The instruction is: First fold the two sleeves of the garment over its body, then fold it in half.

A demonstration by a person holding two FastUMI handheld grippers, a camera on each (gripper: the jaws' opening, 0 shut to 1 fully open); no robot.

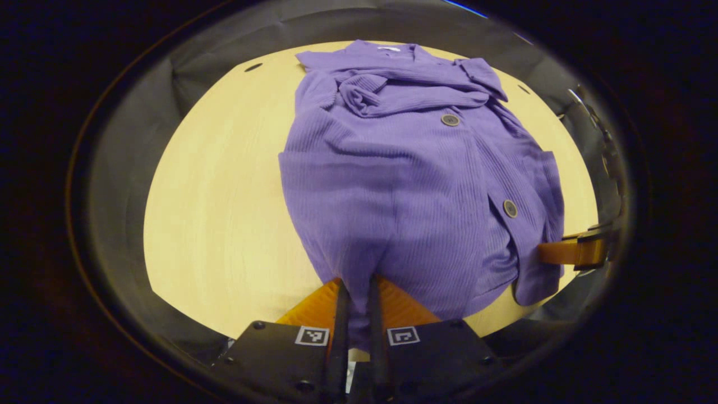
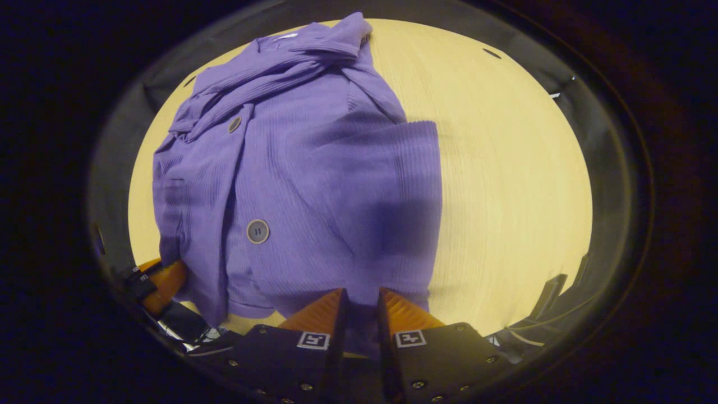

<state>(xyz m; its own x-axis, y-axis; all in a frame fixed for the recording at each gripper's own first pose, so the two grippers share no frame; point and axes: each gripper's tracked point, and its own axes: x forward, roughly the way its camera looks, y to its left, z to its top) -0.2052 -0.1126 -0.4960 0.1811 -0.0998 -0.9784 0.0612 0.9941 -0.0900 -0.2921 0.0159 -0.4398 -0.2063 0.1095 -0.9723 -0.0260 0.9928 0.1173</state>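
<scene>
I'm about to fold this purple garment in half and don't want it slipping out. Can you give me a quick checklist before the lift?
1. Left gripper shut on garment hem: ok.
2. Right gripper shut on the hem: ok.
3. Sleeves folded over the body: ok, bunched near the collar.
4. Table beyond the garment free for the fold: ok.
5. Both layers caught at each grip: cannot tell.

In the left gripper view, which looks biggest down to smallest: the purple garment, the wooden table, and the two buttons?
1. Wooden table: widest, though the garment hides much of it.
2. Purple garment.
3. The upper button and lower button look alike; I won't rank them, since the lower lies nearer the camera.
</scene>
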